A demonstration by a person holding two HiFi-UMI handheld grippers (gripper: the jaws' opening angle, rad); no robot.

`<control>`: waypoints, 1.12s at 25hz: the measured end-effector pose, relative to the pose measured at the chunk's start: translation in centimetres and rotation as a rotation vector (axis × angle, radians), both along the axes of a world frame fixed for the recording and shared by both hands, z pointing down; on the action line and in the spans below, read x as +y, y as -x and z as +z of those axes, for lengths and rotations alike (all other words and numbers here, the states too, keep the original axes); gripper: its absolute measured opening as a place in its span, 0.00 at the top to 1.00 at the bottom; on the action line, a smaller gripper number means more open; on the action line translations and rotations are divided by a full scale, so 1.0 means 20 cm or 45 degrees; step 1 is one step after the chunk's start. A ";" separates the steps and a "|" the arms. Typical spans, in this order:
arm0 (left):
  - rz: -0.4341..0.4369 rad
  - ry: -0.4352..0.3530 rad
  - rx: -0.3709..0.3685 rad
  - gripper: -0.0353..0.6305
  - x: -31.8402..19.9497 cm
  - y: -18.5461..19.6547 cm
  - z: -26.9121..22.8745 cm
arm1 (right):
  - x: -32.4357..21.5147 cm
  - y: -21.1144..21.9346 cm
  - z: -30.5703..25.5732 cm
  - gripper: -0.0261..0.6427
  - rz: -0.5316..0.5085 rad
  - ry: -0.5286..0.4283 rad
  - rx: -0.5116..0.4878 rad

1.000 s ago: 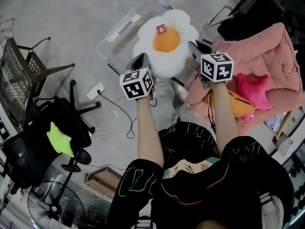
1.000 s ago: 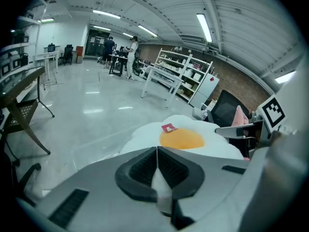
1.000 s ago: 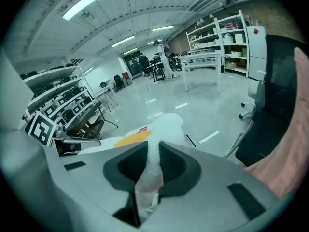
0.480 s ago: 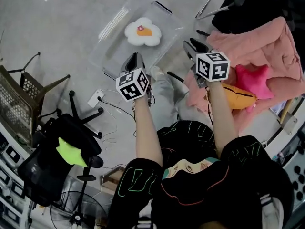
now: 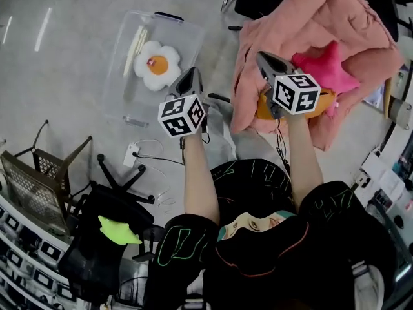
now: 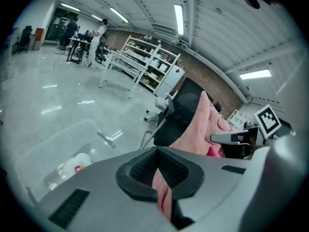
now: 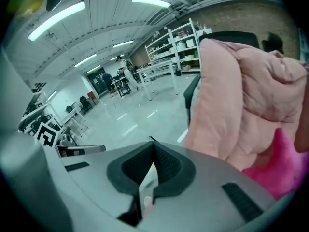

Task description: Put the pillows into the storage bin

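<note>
Grey workshop floor (image 5: pixel 64 57) below a person in black trousers, both forearms stretched forward; the left gripper (image 5: pixel 191 76) and the right gripper (image 5: pixel 263 59) are each clenched on nothing, their jaws having just been closing and now meeting at the tips with only air between them. Low at the left, a green pillow (image 5: pixel 117 231) lies on the seat of a black chair (image 5: pixel 90 270); a white power strip (image 5: pixel 132 154) sits on the floor just beyond, cables trailing from it. Past the left gripper stands the clear bin (image 5: pixel 126 102), open at the top; the egg pillow (image 5: pixel 155 65) lies flat inside it, toward the far end, yolk up. The right gripper hangs over a pink quilt (image 5: pixel 284 24) heaped at the right, close to the orange pillow (image 5: pixel 326 101) and the star pillow (image 5: pixel 326 70); those two rest touching in the quilt's folds; whether the gripper touches the orange pillow cannot be told. Seen from the right gripper, the quilt rises just right of the jaws, not between them. Farthest off, in the left gripper view, white shelves (image 6: pixel 154 66) line a brick wall under strip lights.
</note>
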State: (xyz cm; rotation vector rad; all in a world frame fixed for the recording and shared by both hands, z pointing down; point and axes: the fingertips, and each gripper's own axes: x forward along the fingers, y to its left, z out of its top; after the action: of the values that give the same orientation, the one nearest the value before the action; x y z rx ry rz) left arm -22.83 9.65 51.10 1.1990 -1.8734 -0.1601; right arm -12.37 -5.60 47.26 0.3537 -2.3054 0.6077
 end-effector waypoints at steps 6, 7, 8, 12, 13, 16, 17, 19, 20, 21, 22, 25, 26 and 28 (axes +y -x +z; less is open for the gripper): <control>0.199 -0.042 0.011 0.95 -0.35 -0.39 -0.04 | -0.24 -0.43 -0.05 0.96 0.153 -0.055 0.001; 0.238 -0.049 0.017 0.95 -0.40 -0.46 -0.04 | -0.27 -0.51 -0.06 0.96 0.182 -0.061 0.002; 0.279 -0.055 0.022 0.95 -0.45 -0.54 -0.05 | -0.30 -0.58 -0.07 0.96 0.213 -0.066 0.001; 0.481 -0.060 0.029 0.95 -0.63 -0.83 -0.06 | -0.39 -0.91 -0.06 0.96 0.373 -0.066 0.015; 0.536 -0.059 0.026 0.95 -0.68 -0.90 -0.06 | -0.42 -0.99 -0.05 0.96 0.416 -0.061 0.018; 0.681 -0.048 0.005 0.95 -0.83 -1.11 -0.05 | -0.51 -1.21 -0.01 0.96 0.515 -0.045 0.022; 0.743 -0.040 -0.007 0.95 -0.87 -1.18 -0.05 | -0.52 -1.29 0.01 0.96 0.557 -0.036 0.022; 0.891 -0.019 -0.036 0.95 -0.93 -1.32 -0.04 | -0.51 -1.45 0.05 0.96 0.668 -0.010 0.020; 0.961 -0.006 -0.052 0.95 -0.96 -1.39 -0.04 | -0.51 -1.53 0.07 0.95 0.718 0.005 0.019; 1.023 0.009 -0.070 0.95 -0.99 -1.46 -0.03 | -0.51 -1.60 0.09 0.96 0.757 0.019 0.017; 1.079 0.025 -0.087 0.95 -1.03 -1.52 -0.01 | -0.52 -1.66 0.12 0.95 0.790 0.036 0.011; 1.238 0.084 -0.143 0.95 -1.08 -1.69 0.03 | -0.50 -1.82 0.20 0.95 0.907 0.119 -0.045; 1.291 0.108 -0.161 0.95 -1.09 -1.74 0.04 | -0.48 -1.88 0.23 0.95 0.958 0.151 -0.066; 1.391 0.153 -0.187 0.91 -1.10 -1.84 0.08 | -0.44 -1.99 0.30 0.95 1.058 0.217 -0.109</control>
State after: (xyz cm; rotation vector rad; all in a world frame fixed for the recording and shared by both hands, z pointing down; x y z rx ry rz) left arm 13.97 -12.28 52.77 1.9924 -1.0844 0.6379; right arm 27.43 -14.33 53.20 1.2419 -2.1003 1.2215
